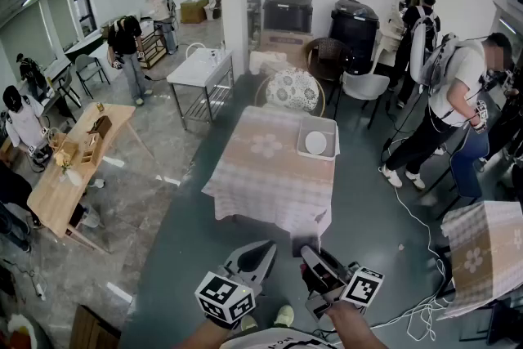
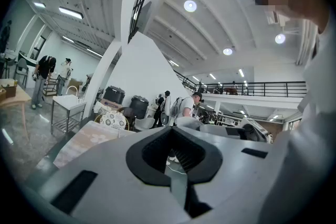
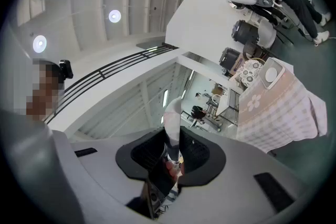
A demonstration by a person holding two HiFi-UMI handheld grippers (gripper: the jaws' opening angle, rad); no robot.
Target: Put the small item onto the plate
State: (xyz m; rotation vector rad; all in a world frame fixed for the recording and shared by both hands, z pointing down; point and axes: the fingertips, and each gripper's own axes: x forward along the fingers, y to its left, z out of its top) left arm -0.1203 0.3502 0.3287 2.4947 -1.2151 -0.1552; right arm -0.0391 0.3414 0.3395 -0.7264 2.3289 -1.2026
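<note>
The item (image 3: 172, 122), a pale little packet with some red low down, is pinched between the fingers of the right gripper (image 3: 173, 161), held up in the air and well short of the tabletop (image 1: 261, 184). The left gripper (image 2: 177, 165) has its fingers pressed together on nothing. The plate (image 1: 316, 143) lies bare in a tray (image 1: 301, 149) at the tabletop's far right corner. So the pick-up looks done. What is left is carrying the item over, setting it on the plate and letting go.

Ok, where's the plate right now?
Head view: the plate sits in a white tray at the far right corner of the checked table, beside the patterned chair.
</note>
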